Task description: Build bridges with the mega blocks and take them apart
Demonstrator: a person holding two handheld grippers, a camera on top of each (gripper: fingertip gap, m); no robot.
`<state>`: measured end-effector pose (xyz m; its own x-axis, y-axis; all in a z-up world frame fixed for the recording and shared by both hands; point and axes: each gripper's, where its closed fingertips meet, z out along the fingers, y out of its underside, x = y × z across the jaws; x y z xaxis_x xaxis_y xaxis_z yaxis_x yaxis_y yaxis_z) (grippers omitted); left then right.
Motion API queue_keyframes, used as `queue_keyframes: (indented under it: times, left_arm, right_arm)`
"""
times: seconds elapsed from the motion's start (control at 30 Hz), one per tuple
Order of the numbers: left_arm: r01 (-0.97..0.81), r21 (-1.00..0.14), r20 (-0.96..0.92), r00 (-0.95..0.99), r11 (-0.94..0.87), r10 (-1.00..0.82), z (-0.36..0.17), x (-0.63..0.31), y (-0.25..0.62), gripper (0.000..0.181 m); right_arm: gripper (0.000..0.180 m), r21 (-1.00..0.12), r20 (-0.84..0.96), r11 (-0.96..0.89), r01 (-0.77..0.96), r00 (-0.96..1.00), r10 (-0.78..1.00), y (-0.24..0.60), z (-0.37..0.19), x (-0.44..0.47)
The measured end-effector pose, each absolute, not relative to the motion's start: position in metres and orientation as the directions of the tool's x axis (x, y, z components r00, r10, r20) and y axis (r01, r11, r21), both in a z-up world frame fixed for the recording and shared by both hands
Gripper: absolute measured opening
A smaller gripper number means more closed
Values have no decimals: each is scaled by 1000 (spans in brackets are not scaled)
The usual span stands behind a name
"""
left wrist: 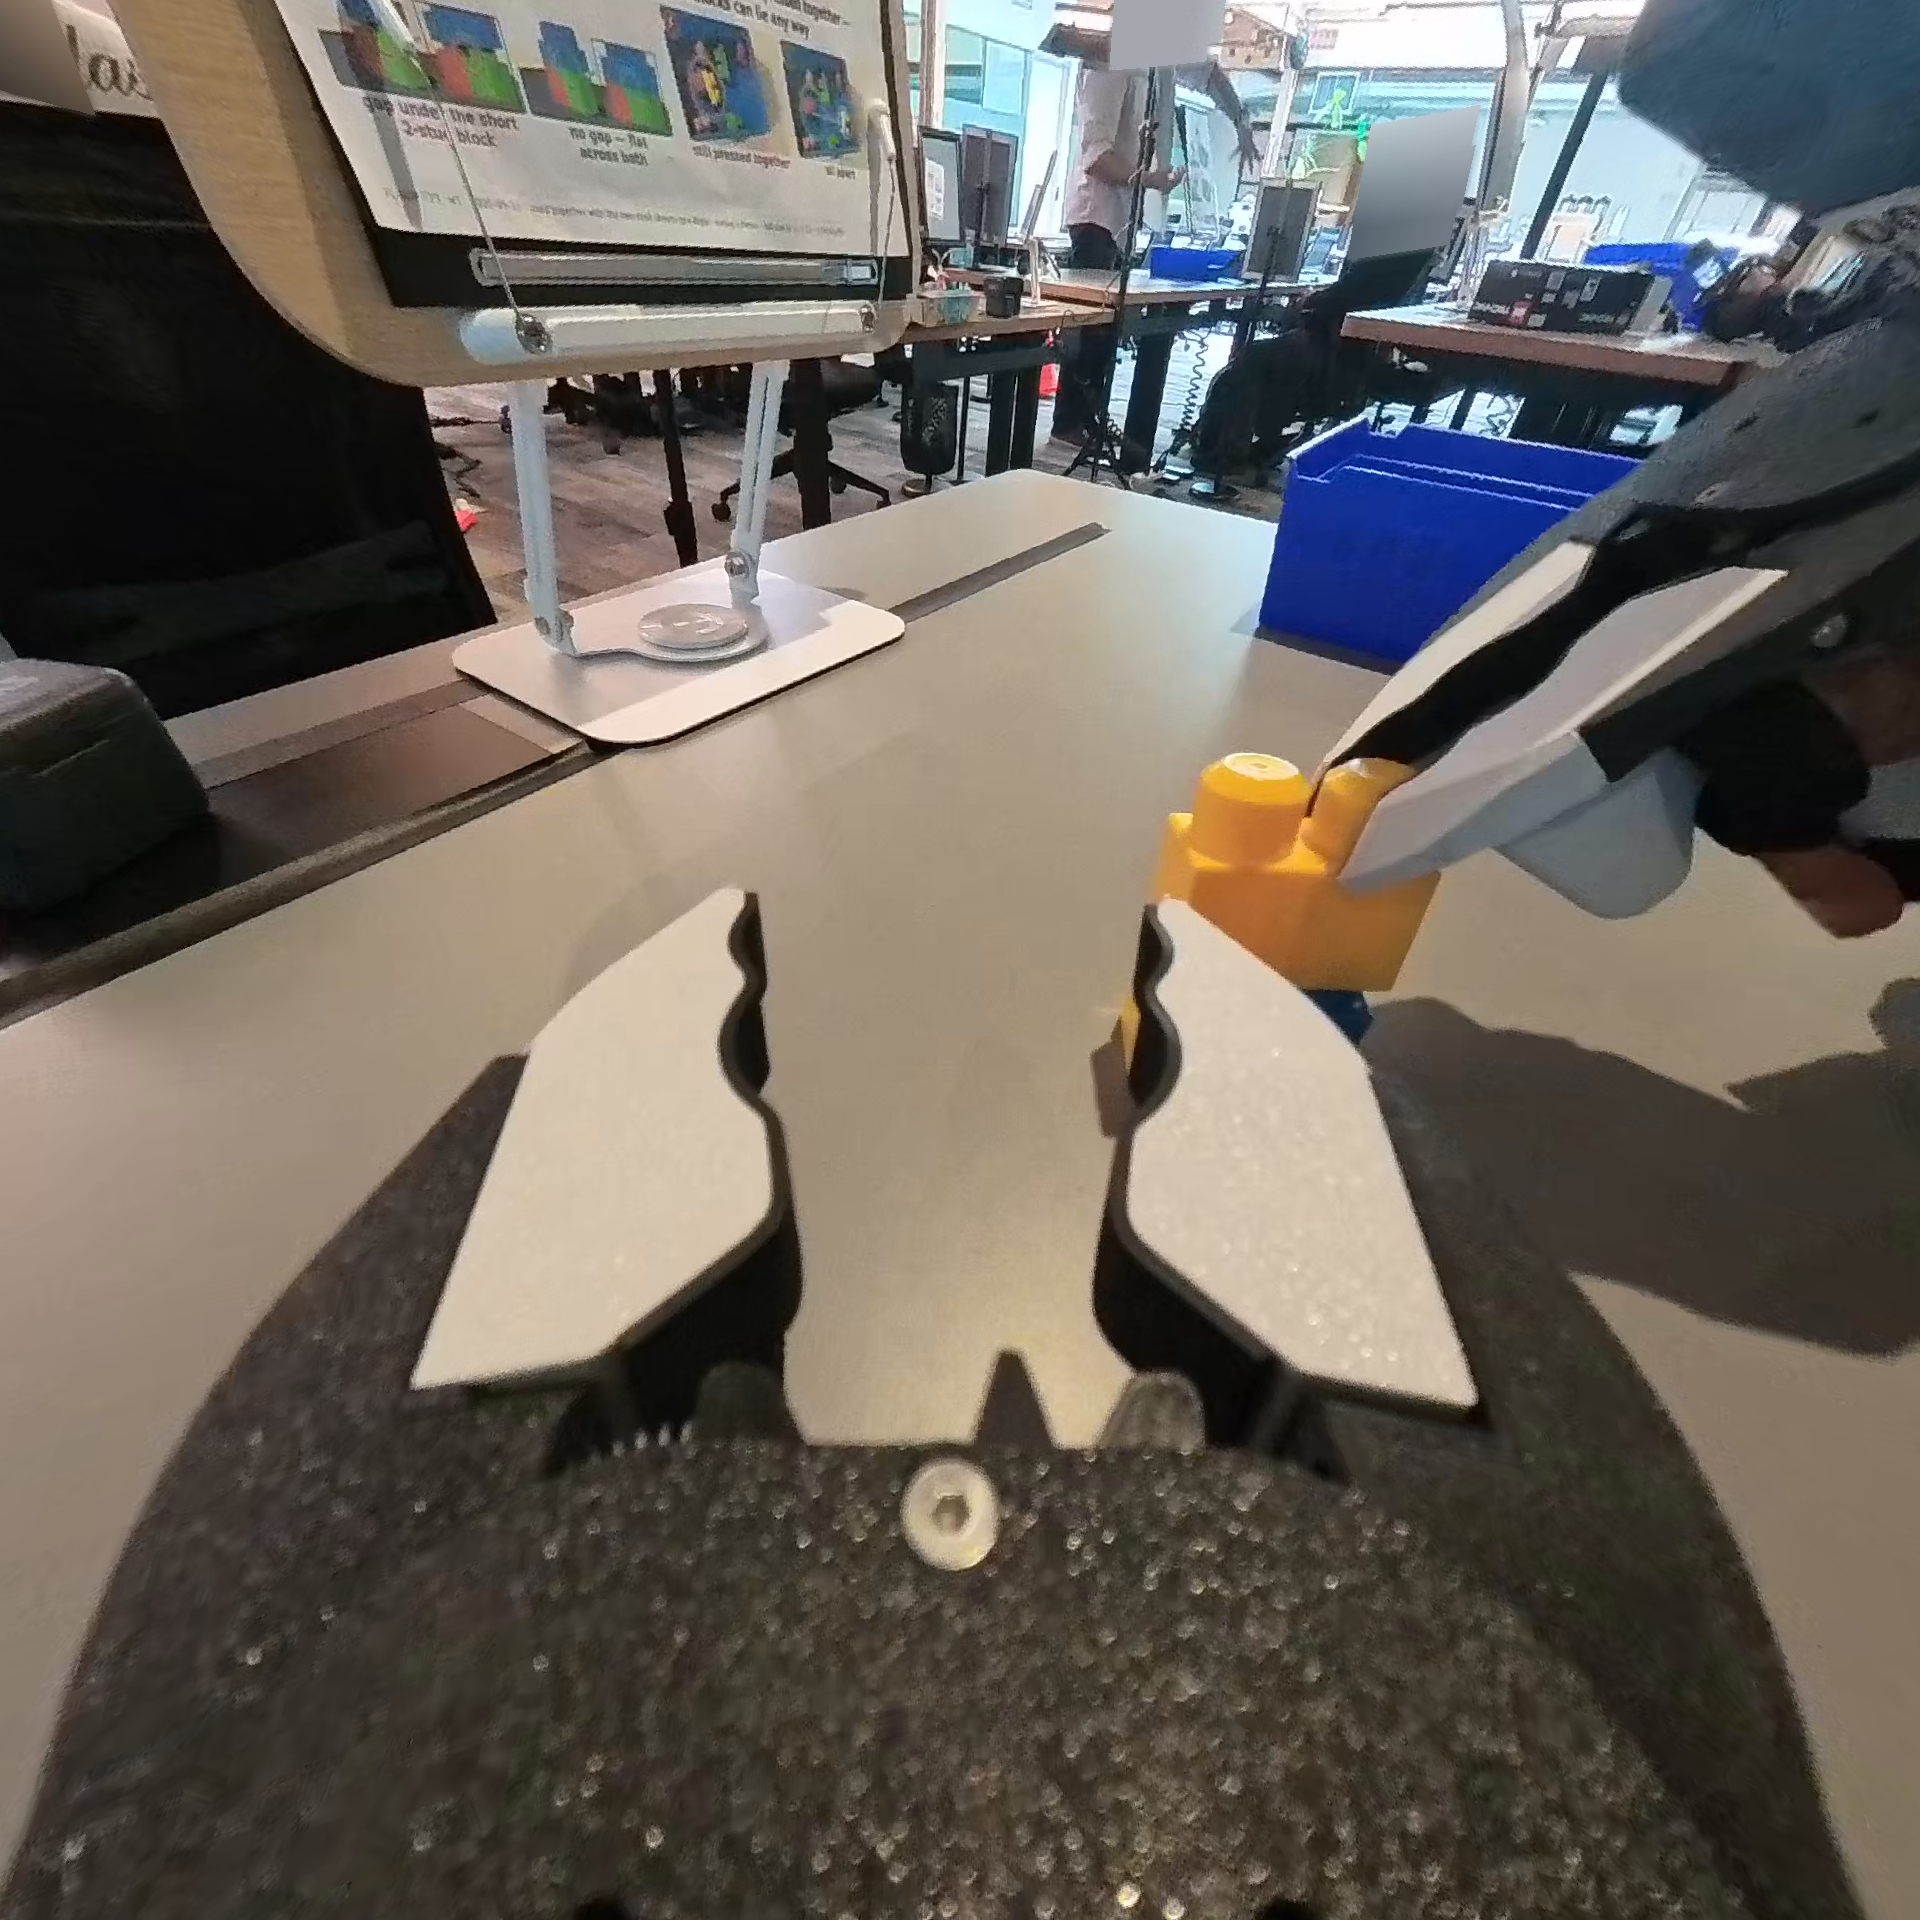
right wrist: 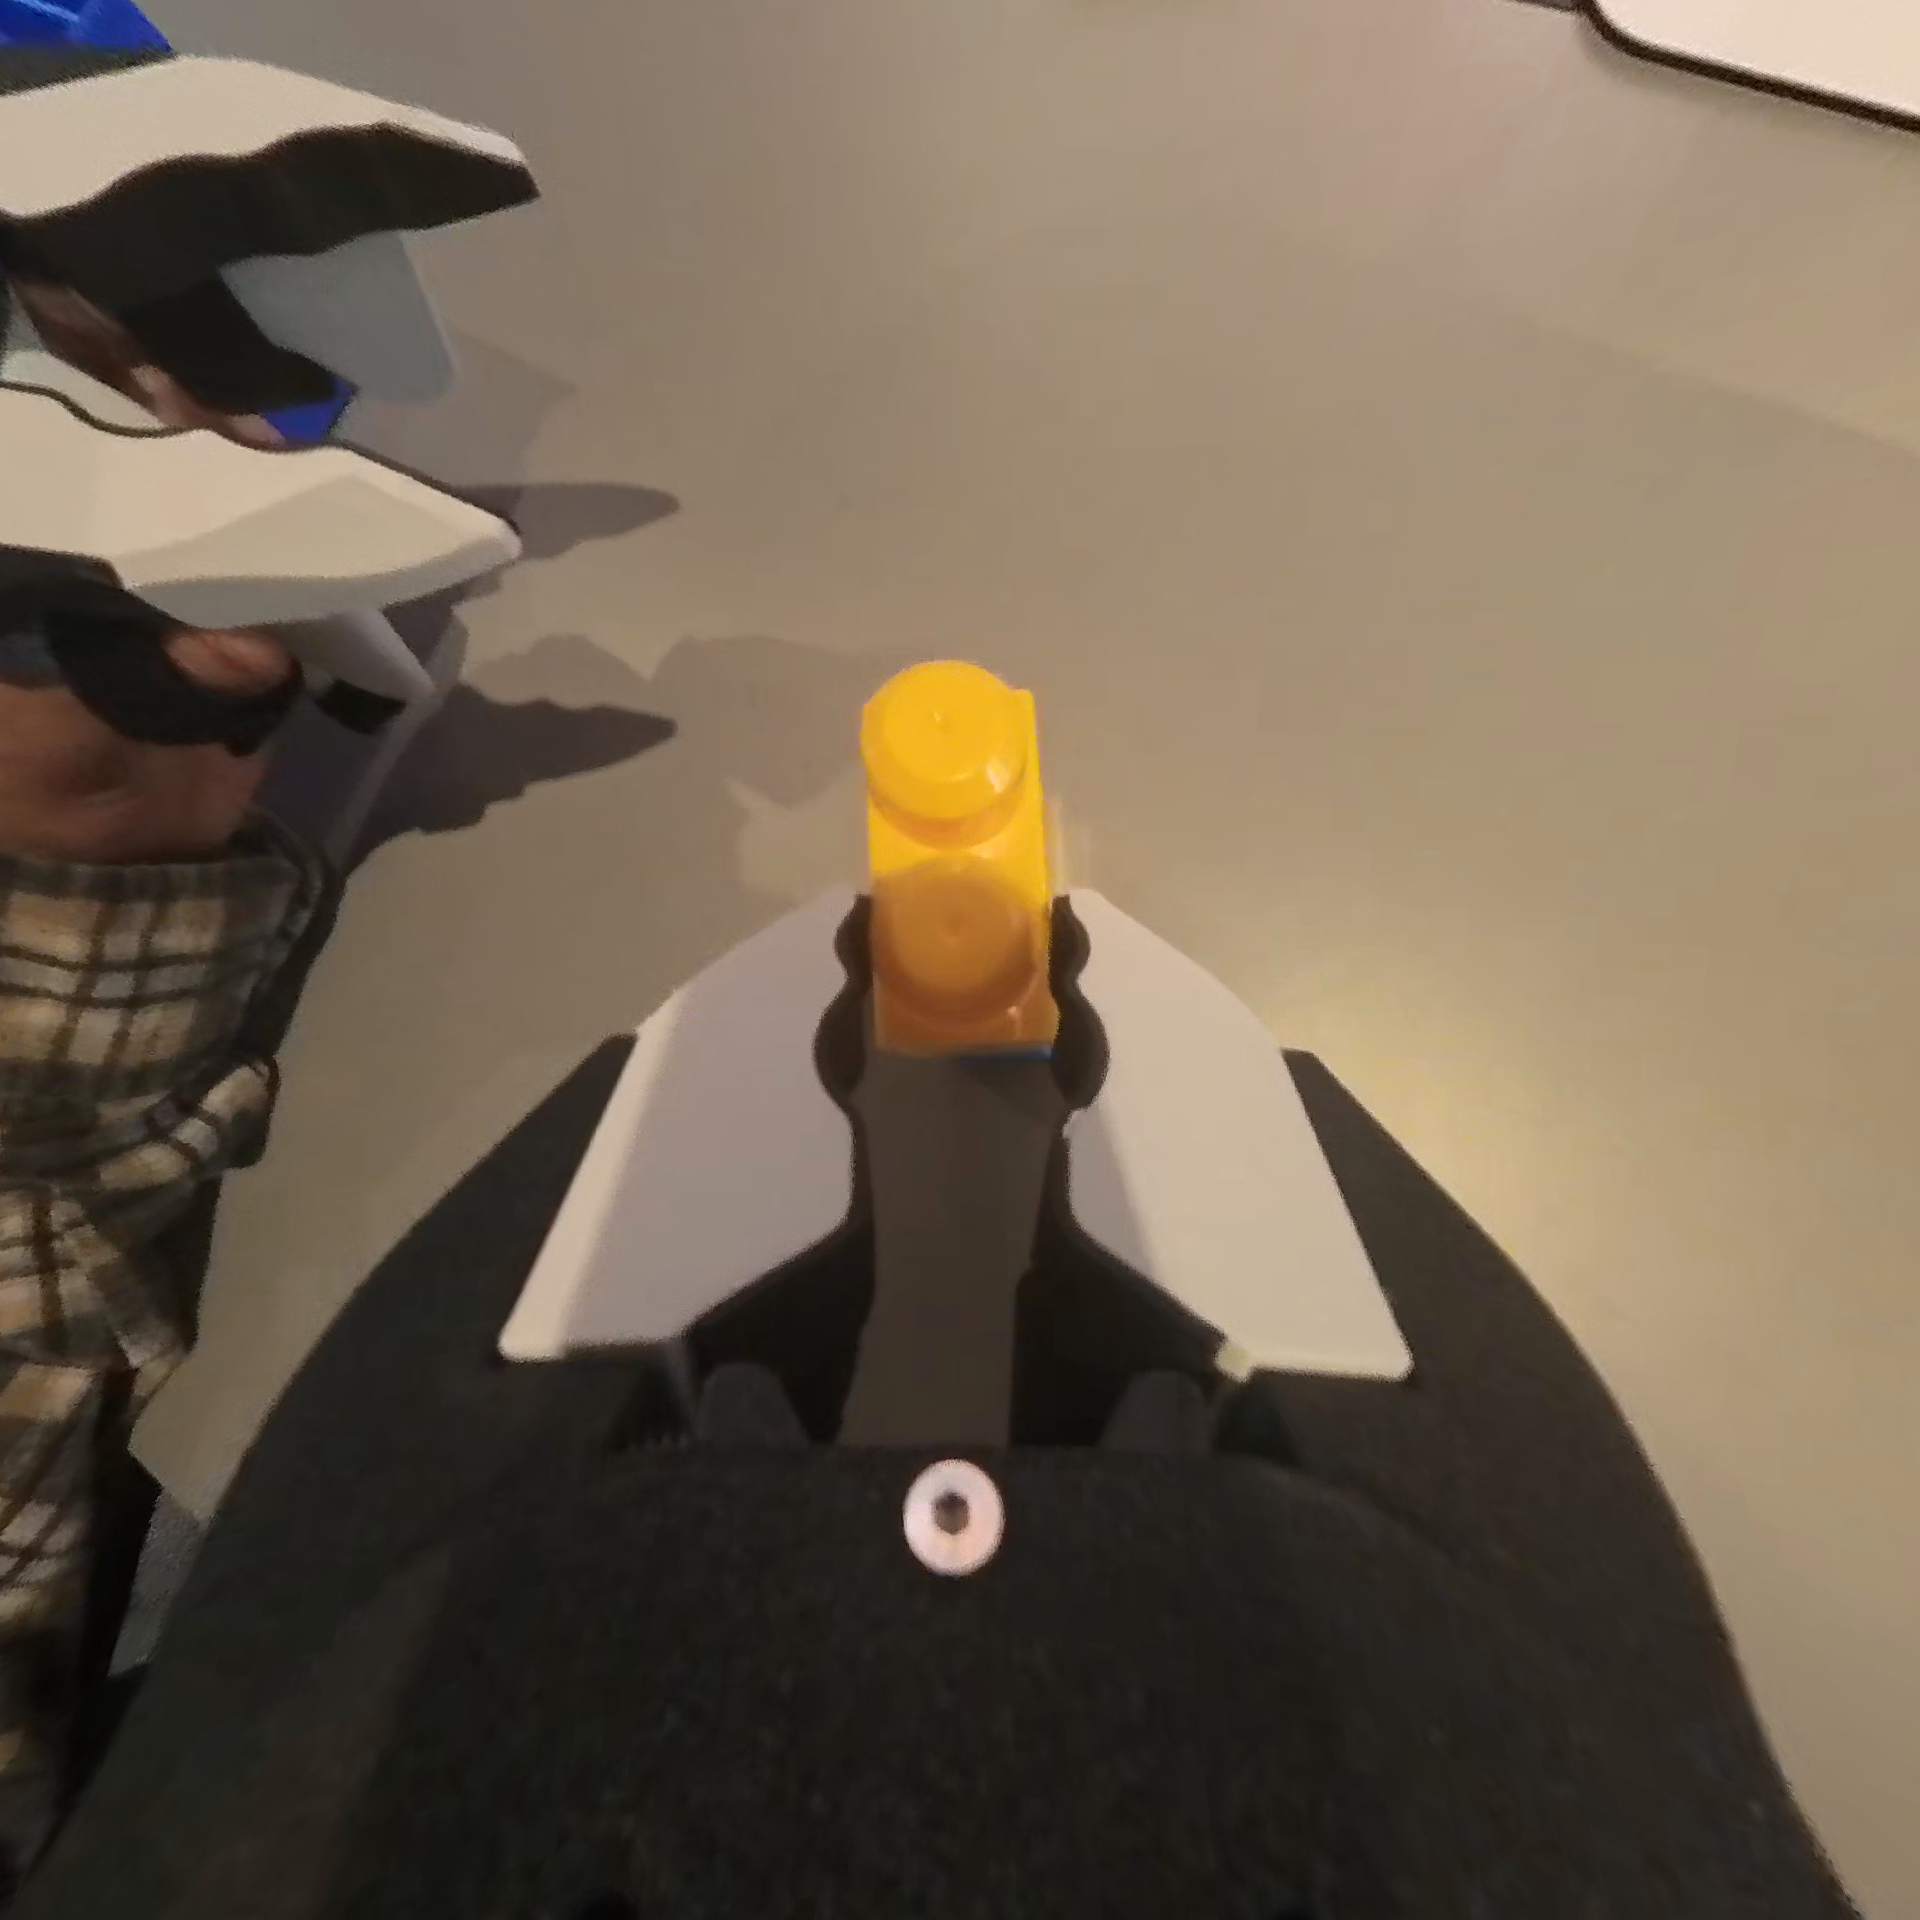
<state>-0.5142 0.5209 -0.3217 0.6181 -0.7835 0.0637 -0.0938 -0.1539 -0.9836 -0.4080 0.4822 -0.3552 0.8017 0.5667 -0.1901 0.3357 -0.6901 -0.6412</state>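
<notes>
Two-stud block [right wrist: 956, 862] yellow-orange, a sliver of blue block [left wrist: 1340, 1010] beneath it. Both grippers: pale grey-white finger shells, black inner pads, speckled black bodies; left gripper [left wrist: 945, 935], right gripper [right wrist: 961, 971]. Tabletop [left wrist: 935, 748] matte grey-beige with a dark strip across it. Bin [left wrist: 1382, 540] saturated blue. Sleeve [right wrist: 114, 1091] plaid, cream and brown-black. Glove [right wrist: 156, 675] black. Stand base [left wrist: 686, 665] white, with a silver disc.

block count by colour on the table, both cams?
Yellow block: 1, gripped by the right gripper.
Blue block: 1, only a sliver visible under the yellow.
Total: 2 visible; the left gripper holds none.
</notes>
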Motion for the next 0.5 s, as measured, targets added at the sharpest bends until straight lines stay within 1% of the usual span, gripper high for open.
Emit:
queue_keyframes:
  times: [0.27, 0.5]
  left_arm:
    - [-118, -979, 61, 615, -168, -786, -327, -510, 521, 68]
    - [-121, -975, 75, 608, -186, -790, -331, -508, 521, 68]
  right_arm:
    - [32, -561, -71, -681, 472, 791, 607, 479, -359, -409]
    - [33, -458, -83, -722, 519, 783, 616, 477, -363, -408]
